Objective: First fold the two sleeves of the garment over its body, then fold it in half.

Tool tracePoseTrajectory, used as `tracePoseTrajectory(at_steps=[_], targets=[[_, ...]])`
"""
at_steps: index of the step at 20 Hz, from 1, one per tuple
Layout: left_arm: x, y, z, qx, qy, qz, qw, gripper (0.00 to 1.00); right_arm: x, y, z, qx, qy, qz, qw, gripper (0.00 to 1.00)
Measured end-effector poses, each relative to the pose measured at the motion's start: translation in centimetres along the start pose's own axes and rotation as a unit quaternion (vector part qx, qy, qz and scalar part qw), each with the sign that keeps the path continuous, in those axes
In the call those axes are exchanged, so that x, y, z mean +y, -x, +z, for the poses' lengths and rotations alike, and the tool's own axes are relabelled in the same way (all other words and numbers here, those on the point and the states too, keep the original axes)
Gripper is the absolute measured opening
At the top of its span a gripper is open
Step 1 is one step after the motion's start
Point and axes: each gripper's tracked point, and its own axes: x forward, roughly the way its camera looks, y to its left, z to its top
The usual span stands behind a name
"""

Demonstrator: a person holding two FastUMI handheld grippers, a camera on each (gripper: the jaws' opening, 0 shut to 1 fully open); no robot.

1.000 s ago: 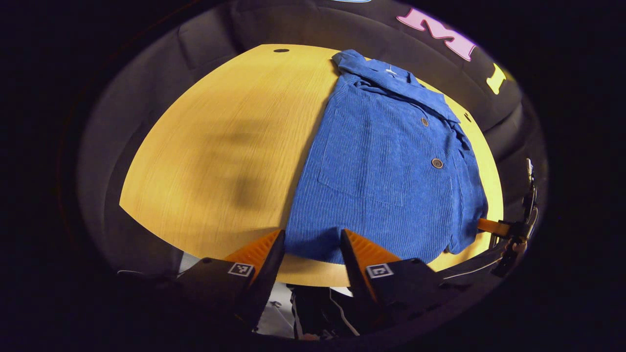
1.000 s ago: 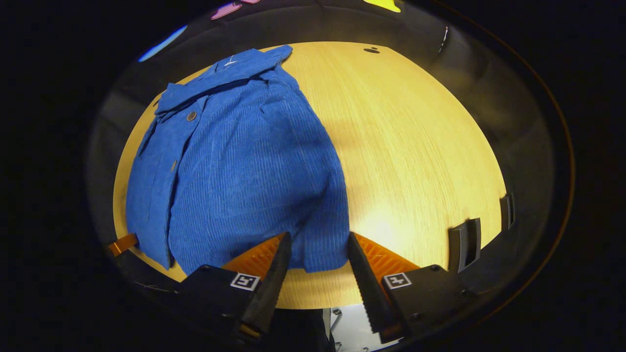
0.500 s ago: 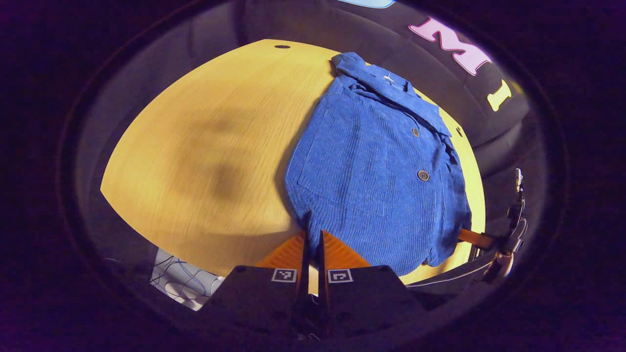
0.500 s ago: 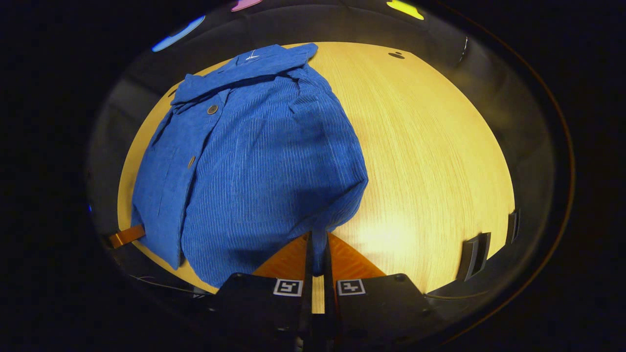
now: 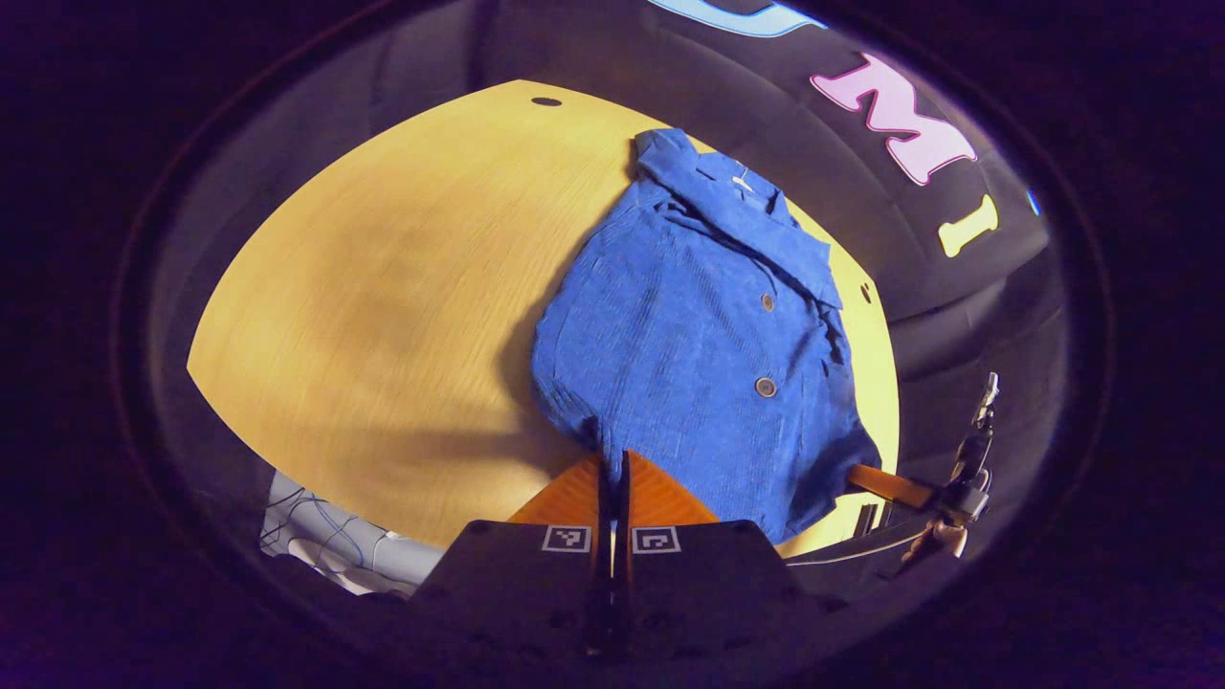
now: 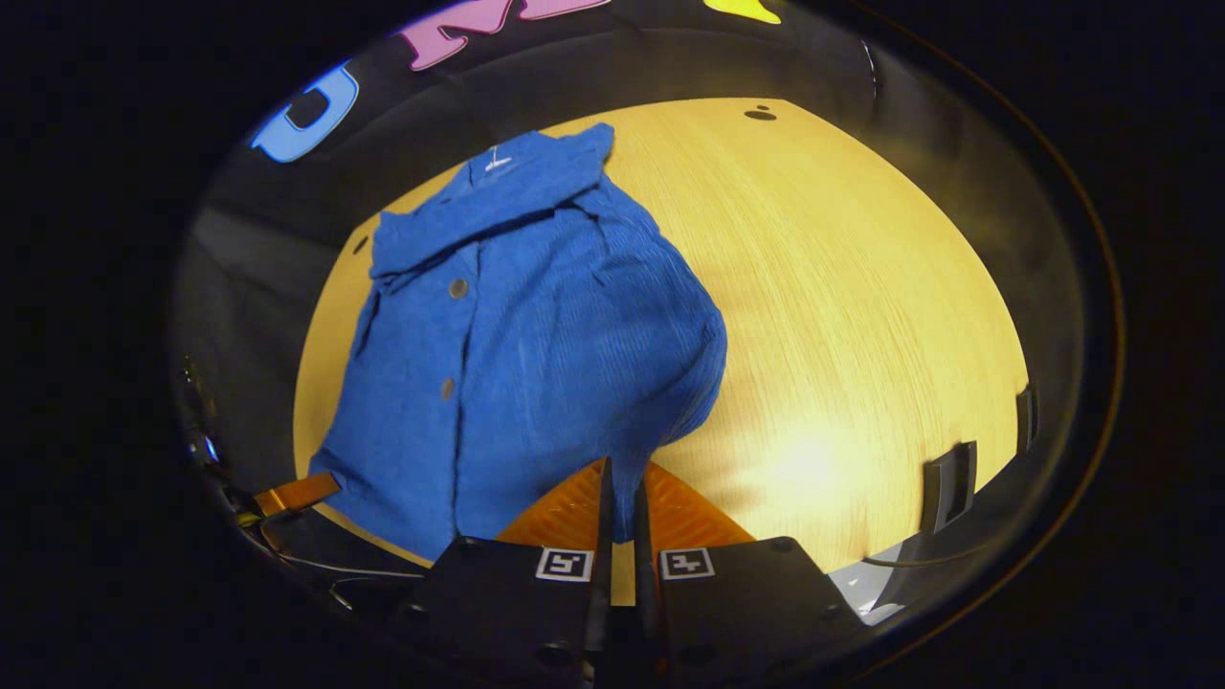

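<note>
A blue corduroy shirt (image 5: pixel 699 354) lies on the round wooden table (image 5: pixel 383 287), collar at the far side, sleeves folded in over the body. My left gripper (image 5: pixel 612 469) is shut on the shirt's near hem at one corner, lifting it off the table. In the right gripper view the same shirt (image 6: pixel 517 335) shows, and my right gripper (image 6: pixel 620 478) is shut on the other hem corner, also raised. The other gripper's orange finger (image 5: pixel 885 483) pokes from under the hem at the right edge; in the right gripper view an orange finger (image 6: pixel 297 493) shows at the left.
Bare wooden table (image 6: pixel 861 287) spreads beside the shirt. A small dark hole (image 5: pixel 546 100) marks the table's far edge. Black brackets (image 6: pixel 947 483) sit at the table's near rim. Cables (image 5: pixel 316 545) lie below the table edge. Dark cloth walls surround the booth.
Both grippers went from open around the hem to shut on it. They have since lifted the hem, and the shirt's lower part bunches up and draws toward the collar.
</note>
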Motion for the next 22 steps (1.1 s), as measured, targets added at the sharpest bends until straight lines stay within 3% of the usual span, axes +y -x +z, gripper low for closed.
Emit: tracePoseTrajectory(at_steps=[7,11,22], targets=[[-5.3,5.1,9.2,-0.042,-0.025,-0.038,0.998,0.00,6.9,4.5,11.0,-0.069,0.025,0.075,0.994,0.12],[-7.2,4.8,15.8,-0.068,-0.034,-0.050,0.996,0.00,9.1,4.8,19.1,-0.114,0.028,0.103,0.988,0.12],[-10.5,-2.7,35.0,-0.108,-0.115,-0.025,0.987,0.00,10.5,-1.6,37.9,-0.204,0.019,0.093,0.974,0.11]])
